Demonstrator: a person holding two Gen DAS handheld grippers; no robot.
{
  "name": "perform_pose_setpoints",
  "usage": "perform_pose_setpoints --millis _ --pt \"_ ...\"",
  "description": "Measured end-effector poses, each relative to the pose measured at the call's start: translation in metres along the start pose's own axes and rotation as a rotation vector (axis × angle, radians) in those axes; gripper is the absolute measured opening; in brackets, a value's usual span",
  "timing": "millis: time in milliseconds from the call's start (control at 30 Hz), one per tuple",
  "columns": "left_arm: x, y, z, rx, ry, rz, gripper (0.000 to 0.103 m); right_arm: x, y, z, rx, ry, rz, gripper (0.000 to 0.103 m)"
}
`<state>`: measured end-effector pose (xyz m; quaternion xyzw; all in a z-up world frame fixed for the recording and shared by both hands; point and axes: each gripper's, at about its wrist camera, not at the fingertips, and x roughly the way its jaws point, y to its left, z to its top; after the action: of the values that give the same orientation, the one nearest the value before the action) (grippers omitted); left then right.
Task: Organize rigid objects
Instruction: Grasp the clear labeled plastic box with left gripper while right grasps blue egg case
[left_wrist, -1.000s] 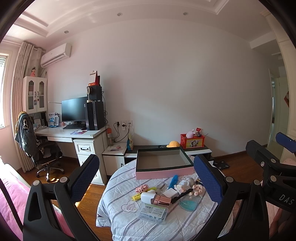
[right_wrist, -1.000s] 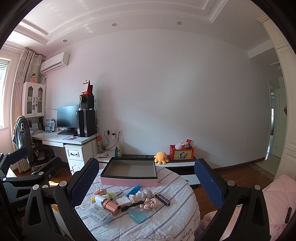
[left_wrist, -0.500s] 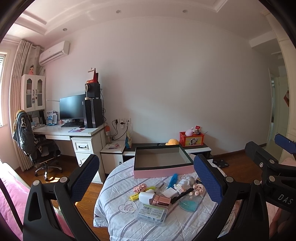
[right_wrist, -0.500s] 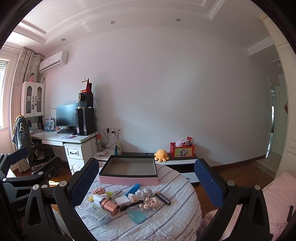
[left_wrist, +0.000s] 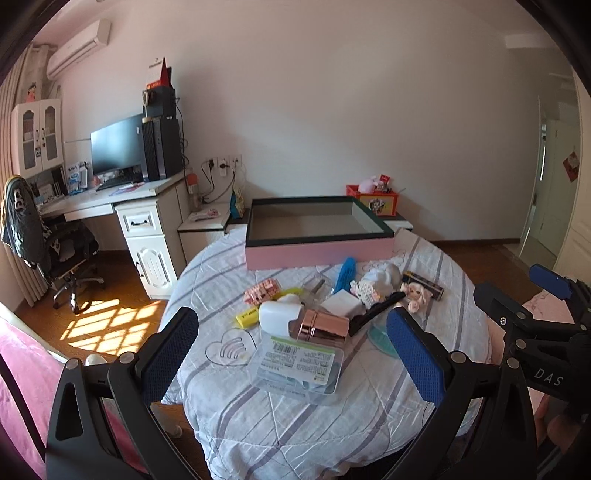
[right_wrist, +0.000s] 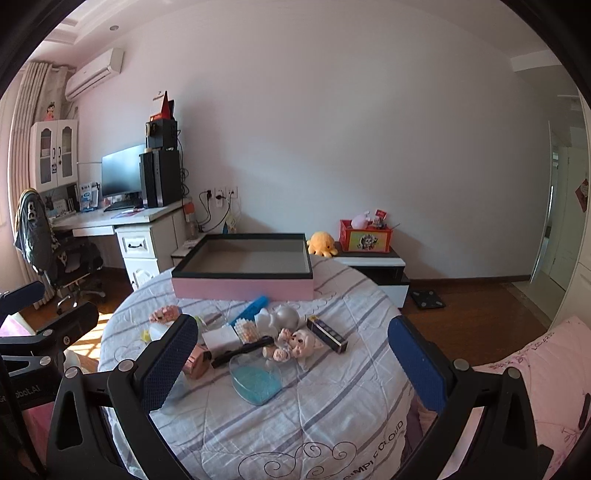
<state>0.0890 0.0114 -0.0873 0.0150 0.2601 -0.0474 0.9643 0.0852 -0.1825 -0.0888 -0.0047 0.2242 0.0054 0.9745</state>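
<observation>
A pink box with a dark rim (left_wrist: 317, 251) (right_wrist: 242, 286) stands open and empty at the far side of the round table (left_wrist: 221, 273). In front of it lies a pile of small things: a clear plastic case (left_wrist: 299, 365), a rose-gold tube (left_wrist: 325, 325), a white bottle (left_wrist: 277, 317), a yellow marker (left_wrist: 251, 315), a blue comb (left_wrist: 345, 273), a pig doll (right_wrist: 295, 343), a clear blue heart dish (right_wrist: 255, 380) and a dark slim box (right_wrist: 327, 334). My left gripper (left_wrist: 291, 350) is open above the near pile. My right gripper (right_wrist: 291, 354) is open, empty, over the table's near right.
A white desk (left_wrist: 144, 206) with a monitor and a black office chair (left_wrist: 66, 251) stand at the left. A low cabinet with a red toy box (right_wrist: 365, 236) and an orange plush (right_wrist: 321, 243) stands behind the table. Pink bedding (right_wrist: 546, 369) lies at the right.
Both grippers have tilted down and moved closer to the table; the pile and the box now sit larger and higher in both views. Both stay open.
</observation>
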Motion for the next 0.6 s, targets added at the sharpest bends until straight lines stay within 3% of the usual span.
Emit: perform_pose_setpoints --millis 300,467,600 --pt "0.076 0.007 -0.065 0.019 0.168 -0.023 0.103 0.062 -0.010 -0.048 0.007 0.169 0.040 0.103" --pt "0.100 0.009 -0.073 -0.002 0.222 -0.051 0.103 0.083 -0.006 -0.060 0.017 0.228 0.077 0.103" --pt "0.119 0.001 -0.080 0.032 0.249 -0.024 0.102 0.098 0.000 -0.063 0.009 0.252 0.083 0.103"
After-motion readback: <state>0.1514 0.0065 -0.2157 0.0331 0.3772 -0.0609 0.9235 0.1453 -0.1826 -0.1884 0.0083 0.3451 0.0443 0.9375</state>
